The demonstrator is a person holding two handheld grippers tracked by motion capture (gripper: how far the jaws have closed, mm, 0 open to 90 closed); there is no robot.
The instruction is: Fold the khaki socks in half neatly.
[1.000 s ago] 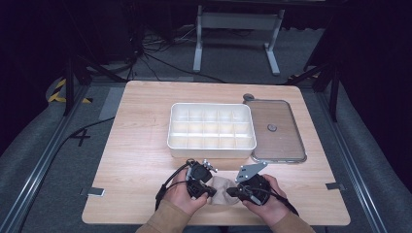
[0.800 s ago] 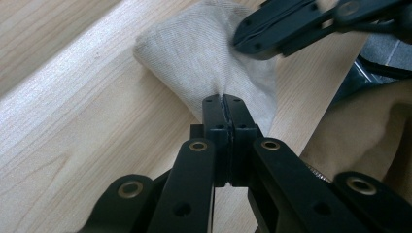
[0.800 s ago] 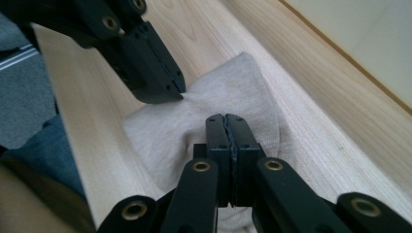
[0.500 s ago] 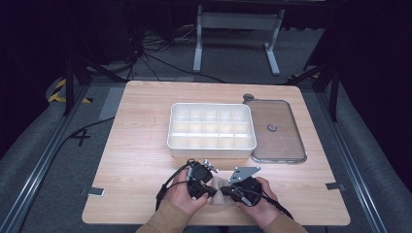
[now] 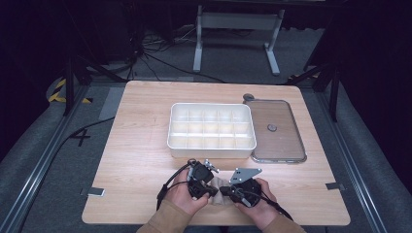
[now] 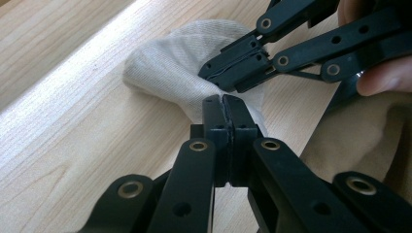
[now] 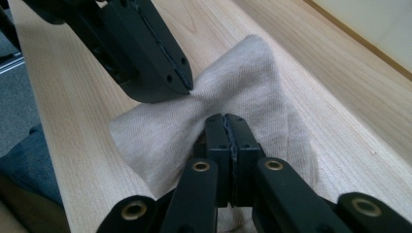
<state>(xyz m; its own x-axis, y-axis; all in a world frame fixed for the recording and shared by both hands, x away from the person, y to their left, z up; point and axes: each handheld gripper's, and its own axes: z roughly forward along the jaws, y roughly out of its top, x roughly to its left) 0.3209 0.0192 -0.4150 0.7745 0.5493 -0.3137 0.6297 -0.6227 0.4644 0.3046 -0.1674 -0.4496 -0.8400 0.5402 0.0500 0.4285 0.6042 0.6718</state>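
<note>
Both the left gripper [image 5: 210, 190] and right gripper [image 5: 228, 191] are pinching the beige cloth [image 5: 219, 187] with jaws fully closed, just in front of the white divided tray [image 5: 211, 145]; the cloth is stretching lengthwise between them, parallel to the tray's near wall.

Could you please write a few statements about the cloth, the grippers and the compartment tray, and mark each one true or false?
1. Both the left gripper and the right gripper are shut on the beige cloth. True.
2. The cloth lies inside the white compartment tray. False: it is on the wooden table, near the front edge.
3. The clear lid covers the tray. False: it lies flat on the table beside the tray.
4. The tray's compartments look empty. True.
5. The two grippers pinch the cloth close to each other. True.
</note>
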